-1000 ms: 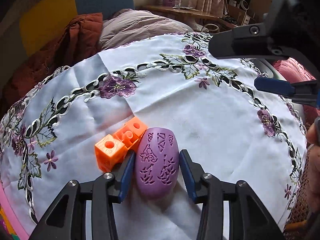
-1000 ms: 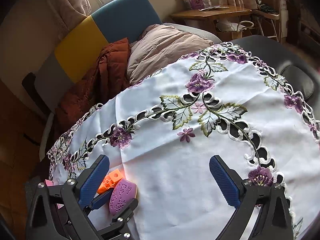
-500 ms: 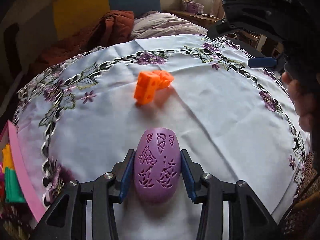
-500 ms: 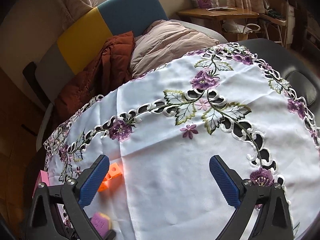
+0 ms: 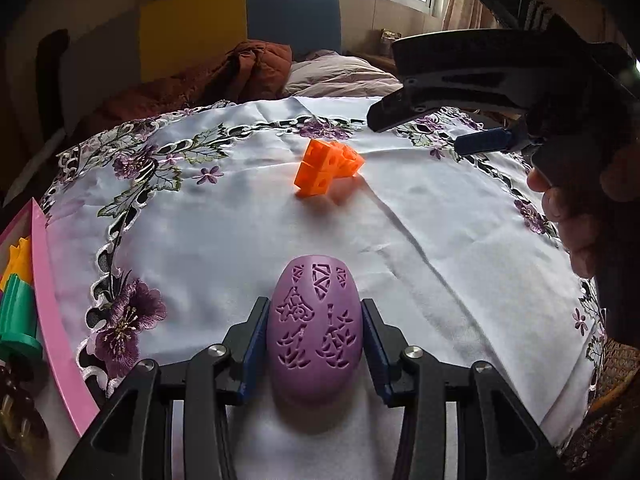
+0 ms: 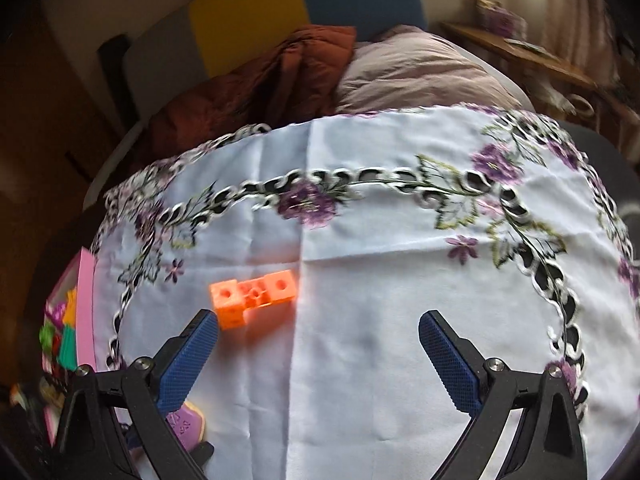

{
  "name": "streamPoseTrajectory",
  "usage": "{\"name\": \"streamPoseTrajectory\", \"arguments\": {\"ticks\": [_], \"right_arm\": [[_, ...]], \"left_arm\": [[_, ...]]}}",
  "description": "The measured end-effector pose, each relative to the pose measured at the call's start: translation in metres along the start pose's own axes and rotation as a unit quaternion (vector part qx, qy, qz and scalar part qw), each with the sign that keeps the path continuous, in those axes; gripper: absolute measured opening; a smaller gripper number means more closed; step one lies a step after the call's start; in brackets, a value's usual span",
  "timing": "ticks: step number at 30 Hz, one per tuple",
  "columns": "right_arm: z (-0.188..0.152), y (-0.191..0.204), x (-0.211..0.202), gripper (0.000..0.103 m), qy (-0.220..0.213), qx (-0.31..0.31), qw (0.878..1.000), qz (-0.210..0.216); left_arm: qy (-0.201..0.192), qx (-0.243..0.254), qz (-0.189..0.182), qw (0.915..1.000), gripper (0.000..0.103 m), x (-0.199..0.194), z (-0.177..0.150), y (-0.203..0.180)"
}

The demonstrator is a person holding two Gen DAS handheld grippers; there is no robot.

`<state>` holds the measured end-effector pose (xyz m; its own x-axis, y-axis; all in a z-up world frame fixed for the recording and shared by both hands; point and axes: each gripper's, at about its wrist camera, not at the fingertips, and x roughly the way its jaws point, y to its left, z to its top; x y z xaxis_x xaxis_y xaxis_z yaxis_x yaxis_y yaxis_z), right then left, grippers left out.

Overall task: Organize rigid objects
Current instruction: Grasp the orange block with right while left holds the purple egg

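Observation:
My left gripper is shut on a purple egg-shaped shell with cut-out patterns and holds it above the near part of the embroidered tablecloth. An orange piece of joined cubes lies on the cloth further out. In the right wrist view the orange cubes sit just ahead of my left-hand finger. My right gripper is open and empty above the cloth. The purple shell shows at the lower left there.
A pink tray with green and yellow toys sits off the cloth's left edge; it also shows in the right wrist view. A sofa with a rust jacket and pillow stands behind the table.
My left gripper closed on the purple shell and drew it back away from the orange cubes. My right gripper swung left, bringing the orange cubes close to its left finger.

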<state>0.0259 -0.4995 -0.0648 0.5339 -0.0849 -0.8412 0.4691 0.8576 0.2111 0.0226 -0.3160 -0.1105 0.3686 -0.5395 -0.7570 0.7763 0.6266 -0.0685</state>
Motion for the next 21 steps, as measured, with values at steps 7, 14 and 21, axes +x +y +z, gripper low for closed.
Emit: {"name": "streamPoseTrajectory", "arguments": {"ticks": [7, 14, 21], "right_arm": [[-0.007, 0.030, 0.011, 0.101, 0.017, -0.066, 0.997, 0.024], [0.006, 0.049, 0.040, 0.101, 0.041, -0.097, 0.994, 0.007], [0.019, 0.057, 0.065, 0.071, 0.055, -0.126, 0.990, -0.010]], "left_arm": [[-0.004, -0.005, -0.006, 1.0000, 0.044, 0.000, -0.002, 0.002], [-0.006, -0.011, -0.013, 0.9998, 0.044, 0.000, -0.002, 0.005], [-0.007, -0.013, -0.017, 0.9997, 0.044, 0.000, -0.002, 0.006]]}}
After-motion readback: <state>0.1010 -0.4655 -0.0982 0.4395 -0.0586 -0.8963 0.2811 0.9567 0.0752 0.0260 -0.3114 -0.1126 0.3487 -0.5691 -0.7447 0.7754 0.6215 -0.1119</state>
